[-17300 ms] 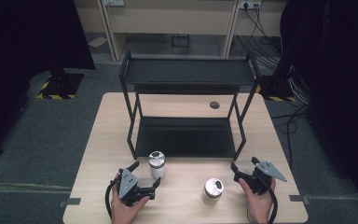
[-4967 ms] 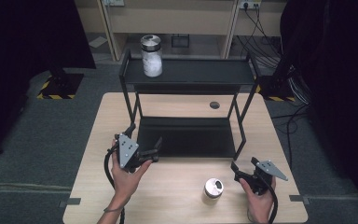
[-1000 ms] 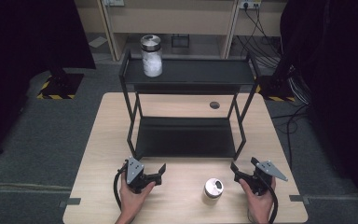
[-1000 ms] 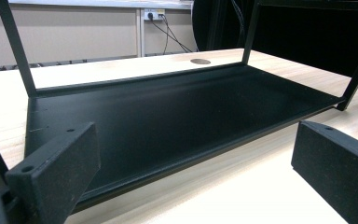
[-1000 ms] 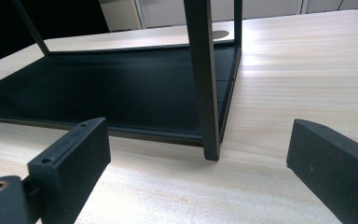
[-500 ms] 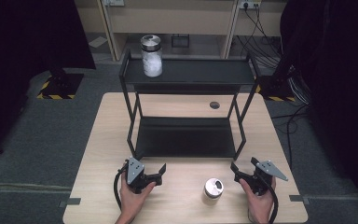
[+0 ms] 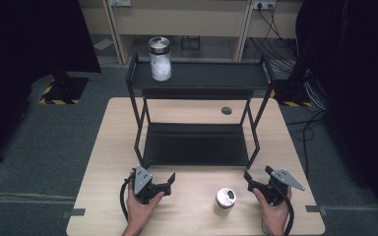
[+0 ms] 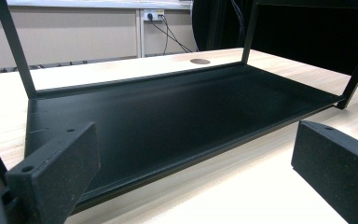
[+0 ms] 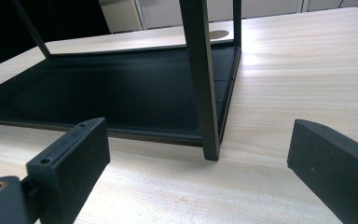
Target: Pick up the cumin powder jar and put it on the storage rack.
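A black two-tier rack (image 7: 197,81) stands on the wooden table (image 7: 103,147). On its top shelf, at the left end, is a glass jar (image 7: 160,59) with a silver lid and white contents. A second, similar jar (image 7: 225,200) stands on the table near the front edge, between my two grippers. My left gripper (image 7: 169,182) rests open at the front left and points at the rack's bottom shelf (image 8: 168,112); nothing is between its jaws (image 8: 191,154). My right gripper (image 7: 249,181) is open at the front right, just right of the table jar, facing the rack's front right leg (image 9: 205,93).
A round cable hole (image 7: 226,110) is set in the table behind the rack. Wooden shelving (image 7: 187,19) and cables (image 7: 275,29) lie beyond the far edge. Dark curtains hang at both sides.
One jar went from the table in front of my left gripper to the rack's top shelf. The left gripper has since drawn back to the front edge. Nothing has moved in the last second.
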`<state>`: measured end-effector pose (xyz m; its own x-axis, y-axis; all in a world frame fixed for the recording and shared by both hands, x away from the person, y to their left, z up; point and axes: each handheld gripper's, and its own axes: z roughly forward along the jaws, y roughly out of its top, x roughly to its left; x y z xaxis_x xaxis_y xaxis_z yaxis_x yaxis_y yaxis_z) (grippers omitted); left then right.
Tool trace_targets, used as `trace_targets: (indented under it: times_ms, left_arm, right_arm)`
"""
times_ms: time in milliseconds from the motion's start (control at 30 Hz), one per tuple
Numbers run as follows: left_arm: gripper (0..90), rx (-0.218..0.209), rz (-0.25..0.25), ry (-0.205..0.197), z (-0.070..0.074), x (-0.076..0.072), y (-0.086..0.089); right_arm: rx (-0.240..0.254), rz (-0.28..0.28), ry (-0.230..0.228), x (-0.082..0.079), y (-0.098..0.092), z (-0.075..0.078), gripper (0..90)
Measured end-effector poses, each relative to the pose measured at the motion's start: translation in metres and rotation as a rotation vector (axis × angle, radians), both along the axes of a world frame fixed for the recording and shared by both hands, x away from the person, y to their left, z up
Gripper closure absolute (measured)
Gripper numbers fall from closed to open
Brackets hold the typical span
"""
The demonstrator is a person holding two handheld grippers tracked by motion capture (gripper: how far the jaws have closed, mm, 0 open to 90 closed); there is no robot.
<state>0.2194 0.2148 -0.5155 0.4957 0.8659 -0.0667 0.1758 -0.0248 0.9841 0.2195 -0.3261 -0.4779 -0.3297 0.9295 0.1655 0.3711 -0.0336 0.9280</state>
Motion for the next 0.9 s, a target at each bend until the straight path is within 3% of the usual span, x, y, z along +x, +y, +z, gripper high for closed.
trace_targets:
  times_ms: [200, 467, 700, 867, 900]
  left_arm:
    - [0.3, 0.002, 0.001, -0.002, 0.000, 0.000, -0.001]
    - [0.3, 0.015, 0.001, -0.005, 0.001, -0.001, -0.002]
    - [0.3, 0.016, 0.001, -0.006, 0.001, -0.001, -0.002]
    - [0.3, 0.020, 0.003, -0.009, 0.001, -0.001, -0.003]
    - [0.3, 0.020, 0.003, -0.009, 0.001, -0.001, -0.003]
  right_arm:
    - [0.021, -0.001, -0.012, -0.004, -0.004, 0.000, 5.4]
    - [0.056, 0.024, -0.067, -0.017, -0.012, 0.010, 4.0]
    - [0.082, 0.096, -0.109, -0.026, -0.015, 0.016, 3.5]
    - [0.113, 0.240, -0.168, -0.032, -0.023, 0.024, 3.5]
    - [0.113, 0.240, -0.168, -0.032, -0.023, 0.024, 3.5]
